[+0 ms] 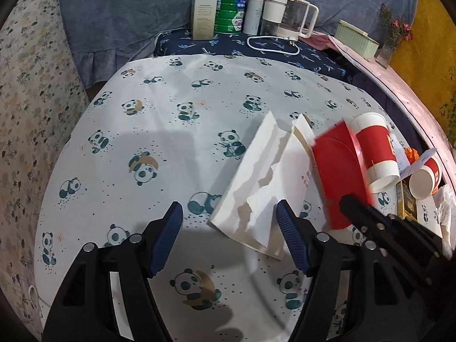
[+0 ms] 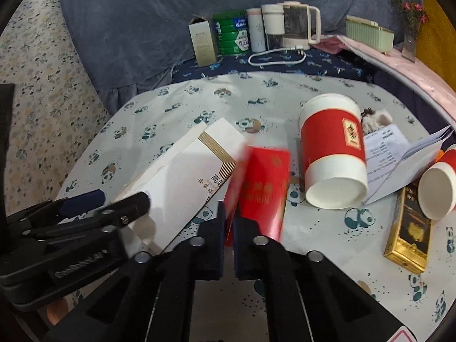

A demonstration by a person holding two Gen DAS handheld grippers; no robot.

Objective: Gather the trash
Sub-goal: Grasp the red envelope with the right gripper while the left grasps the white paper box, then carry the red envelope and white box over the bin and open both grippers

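A torn white paper bag [image 1: 265,182] [image 2: 182,176] lies on the panda-print tablecloth [image 1: 142,131]. My left gripper [image 1: 229,216] is open, its fingers either side of the bag's near corner; it also shows in the right wrist view [image 2: 114,202]. My right gripper [image 2: 229,213] is shut on a red envelope [image 2: 263,188] [image 1: 339,171], held tilted and blurred beside the bag. A large red-and-white paper cup [image 2: 330,151] [image 1: 376,148] lies on its side to the right. A smaller red cup [image 2: 439,185] [image 1: 424,176] lies further right.
A gold-and-black box [image 2: 410,233], paper leaflets [image 2: 399,159] and crumpled tissue [image 1: 444,208] lie at the right. At the back stand a kettle [image 1: 293,14], green tin [image 1: 229,11], grey carton [image 1: 203,14], white cord [image 1: 270,45], pale green box [image 1: 356,38] and flower vase [image 1: 387,48].
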